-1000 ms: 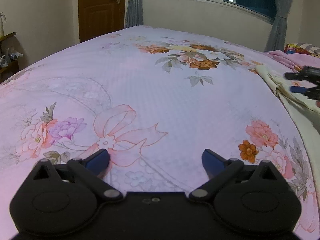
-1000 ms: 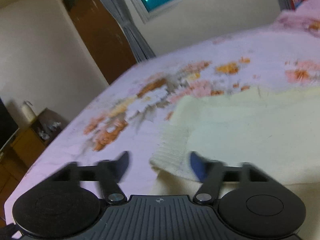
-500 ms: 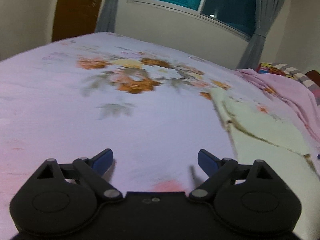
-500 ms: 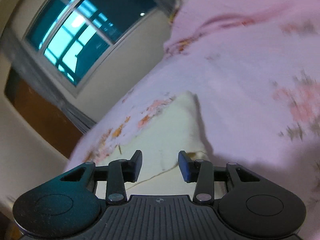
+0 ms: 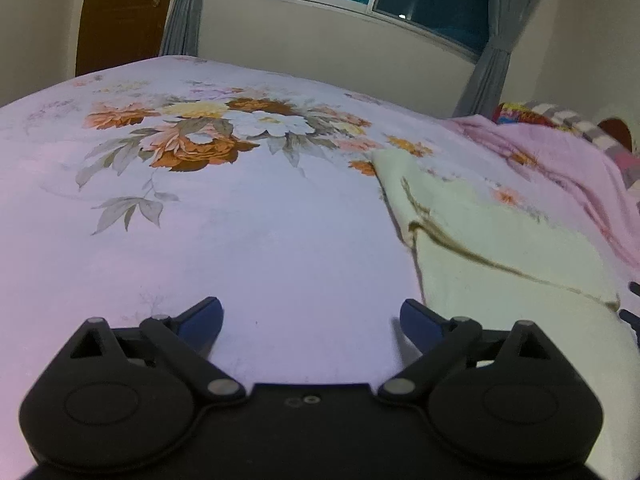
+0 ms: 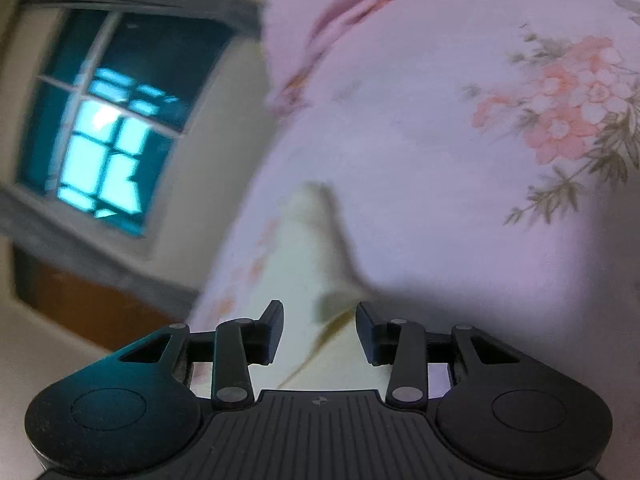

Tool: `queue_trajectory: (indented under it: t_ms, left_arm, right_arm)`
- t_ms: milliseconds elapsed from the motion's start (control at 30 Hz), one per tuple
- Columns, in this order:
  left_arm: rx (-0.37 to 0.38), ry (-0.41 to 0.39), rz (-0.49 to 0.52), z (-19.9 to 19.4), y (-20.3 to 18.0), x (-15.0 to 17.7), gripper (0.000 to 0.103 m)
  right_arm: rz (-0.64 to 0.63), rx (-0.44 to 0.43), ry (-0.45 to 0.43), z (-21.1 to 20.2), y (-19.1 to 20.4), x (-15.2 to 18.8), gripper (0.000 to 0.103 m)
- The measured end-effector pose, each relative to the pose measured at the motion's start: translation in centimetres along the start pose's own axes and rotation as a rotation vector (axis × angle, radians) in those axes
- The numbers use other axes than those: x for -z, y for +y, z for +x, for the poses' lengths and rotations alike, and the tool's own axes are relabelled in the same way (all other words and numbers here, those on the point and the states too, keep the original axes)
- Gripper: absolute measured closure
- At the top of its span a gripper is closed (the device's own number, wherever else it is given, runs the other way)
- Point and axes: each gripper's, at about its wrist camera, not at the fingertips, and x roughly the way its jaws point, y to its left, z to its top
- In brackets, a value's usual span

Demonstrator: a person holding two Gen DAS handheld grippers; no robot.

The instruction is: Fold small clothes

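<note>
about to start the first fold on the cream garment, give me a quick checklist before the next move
1. Cream garment lies on the bedsheet: ok.
2. Garment spread flat: not ok, a fold line crosses it.
3. Left claw wide open with nothing in it: ok.
4. Left claw over the garment's edge: not ok, mostly bare sheet lies between its fingers.
5. Right claw around a garment edge: ok, cloth sits in the gap.
6. Right claw pads pressing the cloth: not ok, a gap shows on both sides.

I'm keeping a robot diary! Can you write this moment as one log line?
left gripper: open, over floral bedsheet | right gripper: open, jaws just narrowed, at cream garment edge | fold: not started
</note>
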Motion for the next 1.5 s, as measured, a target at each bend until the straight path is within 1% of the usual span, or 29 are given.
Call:
queue_trajectory:
  t_ms: [67,167,200,233,300,333,367,400,433,467,533,567,600,667,700,767,800,900,933,967,1000,1033,1067,1133,1167,1267,1367,1433,1500]
  left_arm:
    - [0.001,-0.049,0.000,0.2,-0.3,-0.9,0.008]
    - [0.019,-0.094,0.015,1.9,-2.0,-3.7,0.008]
    - [0.027,-0.117,0.028,2.8,-3.0,-4.7,0.008]
    - [0.036,-0.128,0.049,3.8,-4.0,-5.7,0.008]
    - [0.043,-0.125,0.091,6.2,-5.6,-7.0,0.008]
    - [0.047,-0.108,0.118,7.7,-6.4,-7.2,0.008]
    - [0.032,-0.062,0.153,9.4,-7.0,-7.3,0.009]
    - [-0.013,0.011,0.192,11.4,-7.5,-7.0,0.012]
    - [-0.026,0.055,0.208,12.7,-7.5,-6.8,0.011]
    - [-0.010,0.035,0.202,12.7,-7.3,-7.1,0.012]
    - [0.003,-0.048,0.209,11.8,-7.2,-7.9,0.015]
    - [0.002,-0.093,0.216,11.4,-7.2,-8.5,0.012]
    - [0.003,-0.106,0.211,11.4,-7.3,-8.8,0.009]
    - [0.014,-0.075,0.192,12.4,-7.5,-9.6,0.007]
    - [0.008,-0.031,0.196,13.5,-7.8,-9.8,0.005]
    - [-0.017,0.107,0.238,16.4,-7.9,-9.2,0.003]
    - [-0.011,0.083,0.240,16.2,-7.7,-9.0,0.002]
    - [0.006,0.090,0.222,14.0,-6.8,-8.9,0.004]
    - [0.020,0.074,0.226,12.4,-6.3,-8.3,0.004]
    - [0.030,0.071,0.244,11.0,-6.0,-7.4,0.004]
    - [0.020,0.087,0.267,9.4,-5.5,-6.1,0.004]
    - [0.005,0.122,0.286,8.2,-5.0,-4.9,0.004]
    - [-0.011,0.146,0.311,6.6,-4.3,-3.4,0.004]
    - [-0.025,0.129,0.315,1.9,-3.0,-0.5,0.004]
    - [-0.005,0.137,0.307,-0.5,-2.3,0.7,0.004]
    - [0.029,0.162,0.251,-6.7,-0.3,3.9,0.006]
    - [0.060,0.178,0.226,-12.1,1.1,6.7,0.006]
    - [0.117,0.179,0.186,-14.6,1.7,7.7,0.009]
    - [0.174,0.196,0.139,-16.3,1.9,8.4,0.020]
  right_arm:
    - [-0.159,0.028,-0.032,-1.2,1.8,-0.2,0.063]
    - [-0.340,0.113,-0.002,1.2,4.4,-1.1,0.063]
    - [-0.423,0.141,-0.001,2.2,5.3,-1.2,0.079]
    - [-0.503,0.157,0.015,3.3,6.1,-1.1,0.100]
    - [-0.698,0.238,0.054,6.3,7.6,-0.5,0.100]
    - [-0.746,0.283,0.077,7.6,7.5,-0.3,0.100]
    - [-0.757,0.348,0.120,8.8,6.7,0.1,0.100]
    - [-0.747,0.371,0.170,9.9,5.8,-0.4,0.101]
    - [-0.745,0.365,0.170,10.1,5.7,-0.9,0.101]
    - [-0.745,0.362,0.153,9.9,6.2,-1.4,0.101]
    - [-0.762,0.294,0.085,8.6,7.3,-2.2,0.101]
    - [-0.766,0.269,0.055,8.6,7.9,-2.7,0.101]
    - [-0.774,0.267,0.049,9.4,8.3,-3.2,0.101]
    - [-0.775,0.294,0.066,11.1,8.6,-3.3,0.101]
    - [-0.755,0.309,0.091,12.1,8.0,-3.5,0.101]
    - [-0.723,0.384,0.181,14.8,6.1,-4.0,0.101]
    - [-0.722,0.381,0.188,14.9,5.8,-4.2,0.101]
    - [-0.689,0.375,0.184,12.1,6.3,-4.3,0.100]
    - [-0.715,0.358,0.188,10.5,6.6,-3.6,0.097]
    - [-0.752,0.349,0.200,9.0,7.0,-2.8,0.090]
    - [-0.772,0.372,0.224,7.3,6.7,-1.5,0.058]
    - [-0.785,0.408,0.263,6.2,6.2,-0.1,0.037]
    - [-0.823,0.417,0.295,4.2,5.7,1.6,0.037]
    - [-0.890,0.422,0.264,-0.8,5.4,4.4,0.037]
    - [-0.885,0.416,0.247,-3.7,5.3,5.4,0.037]
    - [-0.738,0.360,0.200,-12.8,4.4,7.7,0.037]
    - [-0.577,0.315,0.169,-20.1,3.4,9.6,0.037]
    - [-0.492,0.270,0.184,-23.5,3.2,11.1,0.051]
    - [-0.422,0.263,0.196,-25.5,3.2,12.3,0.057]
